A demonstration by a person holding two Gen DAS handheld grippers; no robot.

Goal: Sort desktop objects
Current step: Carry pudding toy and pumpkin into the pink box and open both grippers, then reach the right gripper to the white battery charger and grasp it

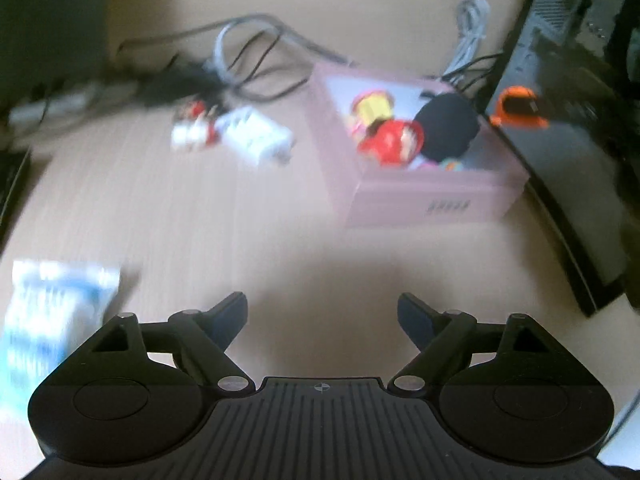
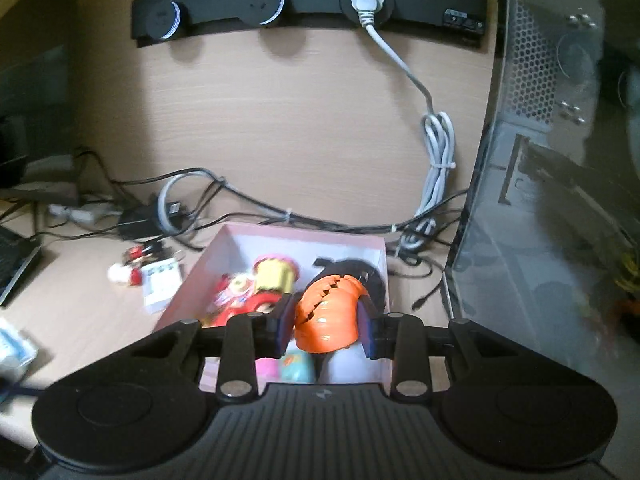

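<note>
My right gripper is shut on an orange pumpkin toy and holds it over the pink box. The box holds a red figure, a yellow and pink figure, a black object and small pastel toys. My left gripper is open and empty above the bare desk, well short of the pink box. In the left wrist view the orange toy shows past the box's far right corner. A white pack and a small red and white figure lie left of the box.
A blue and white packet lies at the near left. Tangled cables and a black adapter lie behind the box. A computer case stands right. A black socket strip is on the back wall. A keyboard edge is far left.
</note>
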